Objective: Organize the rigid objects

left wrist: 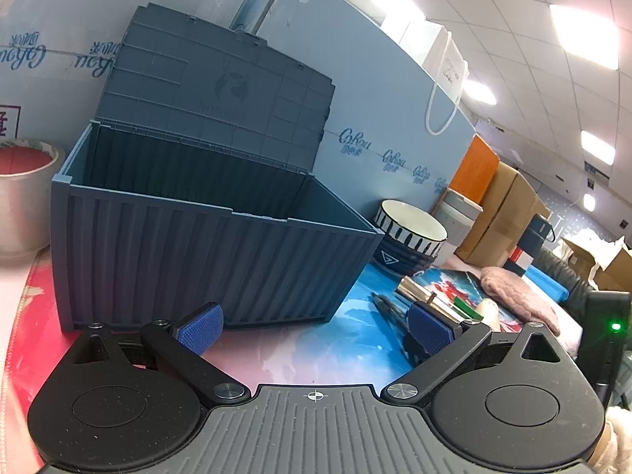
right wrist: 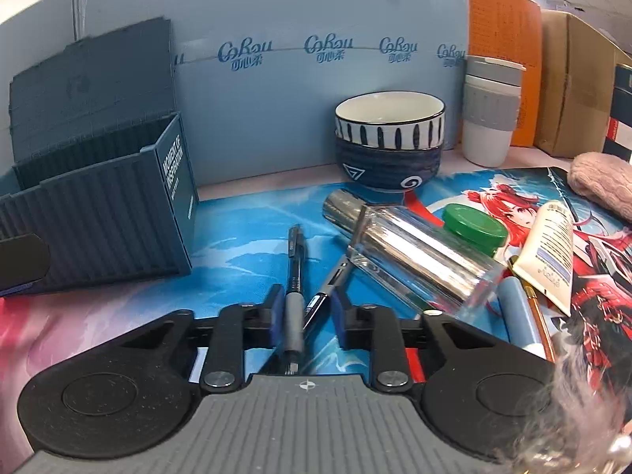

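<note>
A blue container-style box point(left wrist: 205, 245) stands open with its lid point(left wrist: 221, 87) up; it also shows in the right wrist view point(right wrist: 98, 217). My left gripper point(left wrist: 312, 330) is open and empty just in front of the box. My right gripper point(right wrist: 306, 308) has its jaws narrowed around two pens: a black pen with a grey grip point(right wrist: 294, 272) and a dark pen point(right wrist: 324, 296), both lying on the mat. Whether the pads press them I cannot tell. A clear bottle point(right wrist: 410, 252), a green lid point(right wrist: 474, 227) and a cream tube point(right wrist: 549, 249) lie to the right.
Stacked bowls point(right wrist: 389, 146) and a white-and-grey cup point(right wrist: 491, 110) stand at the back by a pale blue board point(right wrist: 316, 79). A tape roll point(left wrist: 23, 197) sits left of the box. A pink knitted item point(right wrist: 600, 181) and cardboard boxes point(right wrist: 572, 79) are at the right.
</note>
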